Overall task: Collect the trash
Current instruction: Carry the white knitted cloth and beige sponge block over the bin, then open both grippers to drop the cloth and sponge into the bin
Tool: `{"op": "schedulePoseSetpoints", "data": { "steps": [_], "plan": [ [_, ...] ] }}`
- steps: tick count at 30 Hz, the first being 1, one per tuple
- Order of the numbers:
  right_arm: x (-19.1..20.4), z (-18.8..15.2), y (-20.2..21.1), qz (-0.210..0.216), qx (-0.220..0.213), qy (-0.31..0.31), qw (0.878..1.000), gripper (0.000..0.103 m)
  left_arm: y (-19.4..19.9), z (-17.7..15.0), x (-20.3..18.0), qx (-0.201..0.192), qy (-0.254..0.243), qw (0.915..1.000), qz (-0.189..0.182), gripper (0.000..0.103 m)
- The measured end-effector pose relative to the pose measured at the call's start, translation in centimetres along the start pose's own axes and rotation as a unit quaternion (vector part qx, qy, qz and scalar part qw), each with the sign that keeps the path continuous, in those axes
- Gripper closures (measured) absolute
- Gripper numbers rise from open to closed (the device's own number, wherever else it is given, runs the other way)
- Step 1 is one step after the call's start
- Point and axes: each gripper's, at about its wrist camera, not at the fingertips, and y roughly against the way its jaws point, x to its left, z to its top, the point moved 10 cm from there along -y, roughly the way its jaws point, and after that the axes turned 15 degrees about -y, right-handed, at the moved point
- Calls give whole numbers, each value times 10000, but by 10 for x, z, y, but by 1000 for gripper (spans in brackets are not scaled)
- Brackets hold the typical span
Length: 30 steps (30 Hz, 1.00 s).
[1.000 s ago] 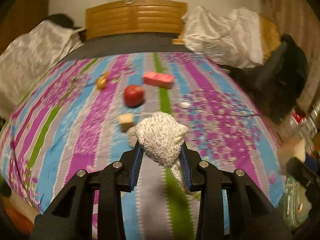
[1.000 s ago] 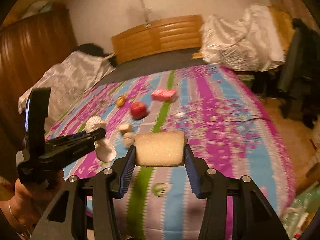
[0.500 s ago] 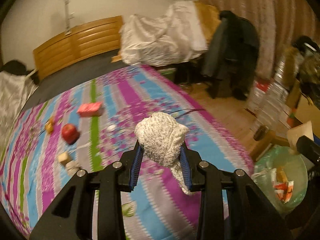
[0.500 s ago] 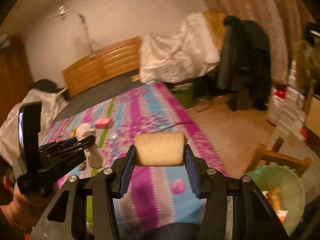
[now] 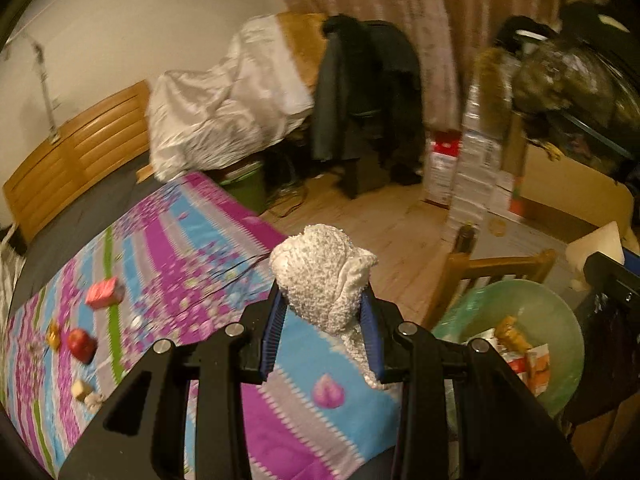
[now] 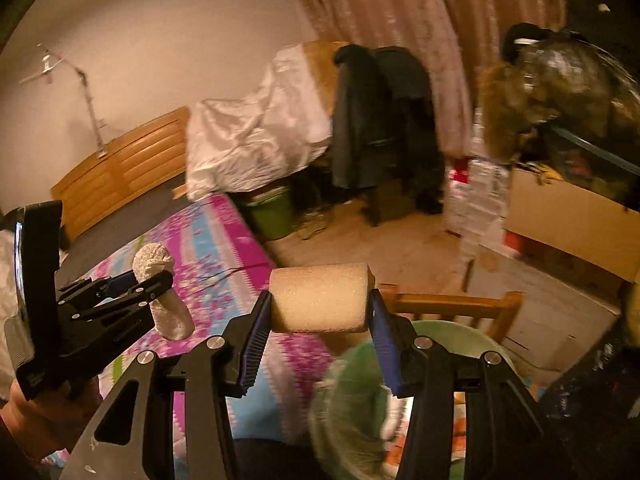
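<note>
left wrist view: the left tongs (image 5: 324,332) are clamped on a crumpled white paper towel wad (image 5: 326,276), the blue pads pressing its lower half so the bulk stands above them and a tail hangs below the right pad; a grip that low looks chosen so the wad drops free once the pads part. to the right of the tongs and lower sits the green-lined trash bin (image 5: 560,320), with cartons and scraps already in it, beside a wooden chair (image 5: 500,264). back to the left of the tongs, on the striped bedspread (image 5: 192,248), a red apple (image 5: 81,344), a pink packet (image 5: 102,292) and small scraps wait, apparently later pickings.

right wrist view: the right tongs (image 6: 320,320) are clamped end to end on a tan foam sponge block (image 6: 320,298), held crosswise so the pads bear on its flat ends. the bin's green liner (image 6: 352,400) lies just below and right of these tongs, blurred. the left tongs (image 6: 154,282) appear far to the left with the wad, held in a hand (image 6: 44,420). both loads seem meant for one drop into the bin.
</note>
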Motion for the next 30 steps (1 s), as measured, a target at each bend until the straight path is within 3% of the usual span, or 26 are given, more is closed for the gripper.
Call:
{"op": "schedulePoseSetpoints", "data": {
  "steps": [10, 18, 30],
  "plan": [
    [-83, 22, 7, -813, -296, -286, 9958, 54, -16, 30, -83, -146, -693, 9964, -455, 69],
    [-139, 19, -2, -1200, -116, -526, 9913, 54, -36, 28, -121, 3, -974, 9923, -765, 69],
    [-150, -1, -19, -1305, 138, -504, 9901, 54, -57, 23, -143, 190, -1143, 9887, -951, 69]
  ]
}}
